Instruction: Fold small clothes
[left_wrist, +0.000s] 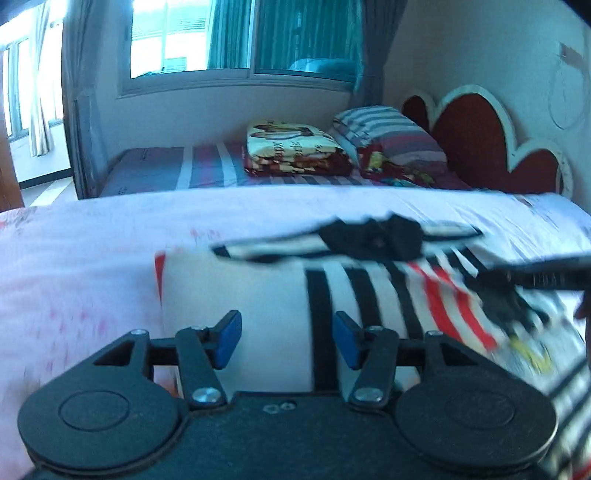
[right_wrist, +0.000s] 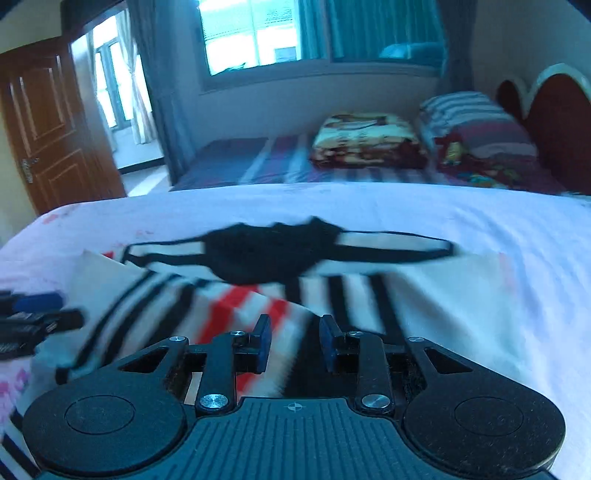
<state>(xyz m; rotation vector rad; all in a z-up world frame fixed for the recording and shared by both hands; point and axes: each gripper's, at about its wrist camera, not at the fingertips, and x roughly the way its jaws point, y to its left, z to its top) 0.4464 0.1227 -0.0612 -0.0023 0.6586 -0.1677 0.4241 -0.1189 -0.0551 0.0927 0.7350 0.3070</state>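
A small white shirt with black and red stripes lies on the pale sheet, its black collar at the far end. My left gripper is open and empty just above the shirt's white left part. The right gripper's arm crosses the shirt's right side in this view. In the right wrist view the shirt lies ahead with the black collar beyond. My right gripper is open and empty over the striped cloth. The left gripper's tip shows at the left edge.
The bed beyond holds a folded printed blanket, a striped pillow and a red scalloped headboard. A window fills the far wall. A brown door stands open at the left.
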